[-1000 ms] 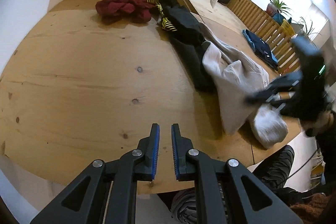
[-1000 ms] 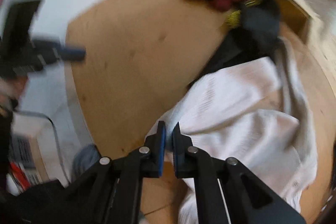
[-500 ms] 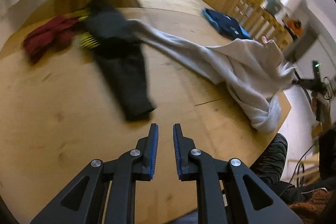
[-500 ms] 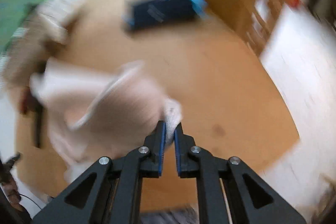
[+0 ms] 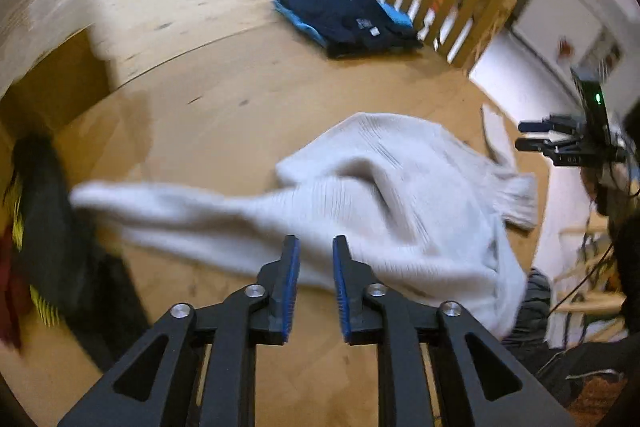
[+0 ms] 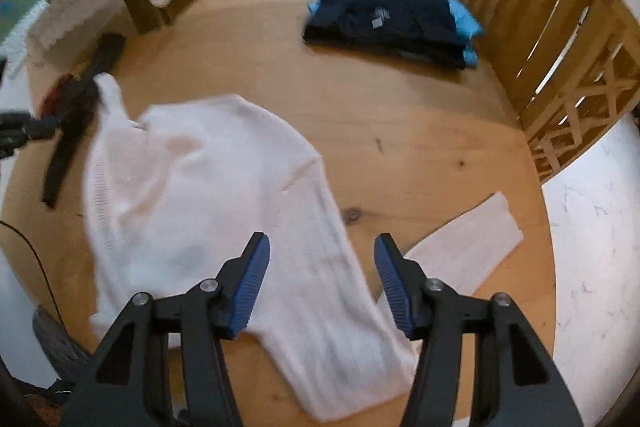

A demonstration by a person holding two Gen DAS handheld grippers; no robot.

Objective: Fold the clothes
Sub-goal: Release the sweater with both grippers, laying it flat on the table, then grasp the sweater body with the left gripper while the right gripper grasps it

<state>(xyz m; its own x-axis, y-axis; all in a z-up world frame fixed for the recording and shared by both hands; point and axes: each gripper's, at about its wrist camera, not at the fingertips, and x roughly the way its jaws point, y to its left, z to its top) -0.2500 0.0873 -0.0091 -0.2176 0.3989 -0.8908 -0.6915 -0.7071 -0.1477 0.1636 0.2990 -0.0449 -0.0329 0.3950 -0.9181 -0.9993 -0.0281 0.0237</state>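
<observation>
Though motion blur smears the left of your left wrist view, where a dark garment (image 5: 48,227) is cut off, the white sweater (image 6: 192,187) lies plainly at centre frame on the wooden table (image 6: 420,131). Your right gripper (image 6: 322,247) has just sprung wide and holds nothing; your left gripper (image 5: 314,247) has opened slightly, also empty. The folded navy stack (image 6: 384,15), upper right, bears small unreadable labels.

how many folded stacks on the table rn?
1: the navy-and-blue folded stack at the table's far side by the wooden railing. The white sweater lies unfolded nearer; none seen hidden.
</observation>
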